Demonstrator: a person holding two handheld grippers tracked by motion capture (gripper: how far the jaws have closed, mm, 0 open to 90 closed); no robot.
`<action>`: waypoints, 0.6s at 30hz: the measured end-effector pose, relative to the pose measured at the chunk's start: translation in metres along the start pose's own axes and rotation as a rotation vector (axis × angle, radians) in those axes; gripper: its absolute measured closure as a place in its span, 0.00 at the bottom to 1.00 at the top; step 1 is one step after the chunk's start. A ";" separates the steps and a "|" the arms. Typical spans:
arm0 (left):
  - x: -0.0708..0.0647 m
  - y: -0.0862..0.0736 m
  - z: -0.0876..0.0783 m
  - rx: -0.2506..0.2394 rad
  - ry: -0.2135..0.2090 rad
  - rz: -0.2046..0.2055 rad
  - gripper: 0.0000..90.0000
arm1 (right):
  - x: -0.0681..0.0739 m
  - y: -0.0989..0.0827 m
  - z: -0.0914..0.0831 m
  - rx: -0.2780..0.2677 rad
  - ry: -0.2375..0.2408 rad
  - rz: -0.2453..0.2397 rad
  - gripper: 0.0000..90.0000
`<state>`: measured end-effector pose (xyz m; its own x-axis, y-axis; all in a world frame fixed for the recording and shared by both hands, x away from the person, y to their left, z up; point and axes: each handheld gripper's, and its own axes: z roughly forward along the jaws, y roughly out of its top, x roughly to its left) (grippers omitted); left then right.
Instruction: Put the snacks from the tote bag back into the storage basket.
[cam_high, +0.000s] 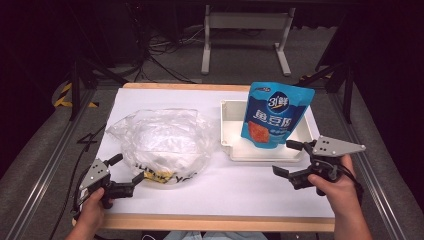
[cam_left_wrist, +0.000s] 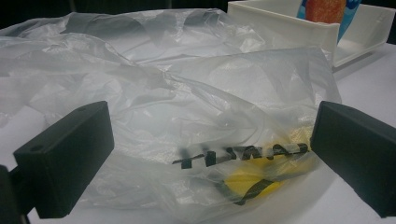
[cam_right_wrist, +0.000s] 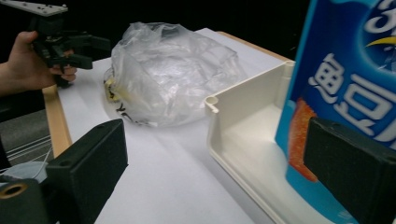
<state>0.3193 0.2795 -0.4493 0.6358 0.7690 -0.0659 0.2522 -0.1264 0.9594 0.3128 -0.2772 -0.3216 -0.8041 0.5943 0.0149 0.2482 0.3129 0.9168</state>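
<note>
— Plastic, thin and clear: the bag (cam_high: 160, 142) lies crumpled at the left of the bench (cam_high: 225, 192), with yellow and black print near its front edge. How will it handle?

— Light and limp, I'd judge, and slippery. The left tool (cam_high: 126, 175) stands open at that printed edge, its jaws to either side of the film and not yet closed on it. A pinch on a gathered fold there should hold better than a single layer.

— And to the right?

— The blue pouch (cam_high: 276, 112) stands leaning in the white tray (cam_high: 231, 127). It looks stiffer, smooth, probably light. The right tool (cam_high: 292, 157) is open just beside it, holding nothing. A side edge or the top seam seems the surest place to grip.
</note>
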 end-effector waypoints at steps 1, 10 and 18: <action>0.000 0.000 0.000 -0.001 0.000 0.000 0.00 | 0.002 -0.003 0.004 0.000 0.011 -0.004 0.08; 0.000 0.000 0.000 -0.003 -0.003 0.002 0.00 | 0.011 -0.019 0.034 -0.041 0.016 -0.026 0.08; -0.001 0.001 -0.001 -0.006 -0.010 0.001 0.00 | 0.008 -0.043 0.058 -0.046 0.006 0.007 0.06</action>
<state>0.3185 0.2794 -0.4484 0.6435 0.7624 -0.0678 0.2469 -0.1230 0.9612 0.3270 -0.2436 -0.3843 -0.8057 0.5919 0.0234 0.2288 0.2746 0.9340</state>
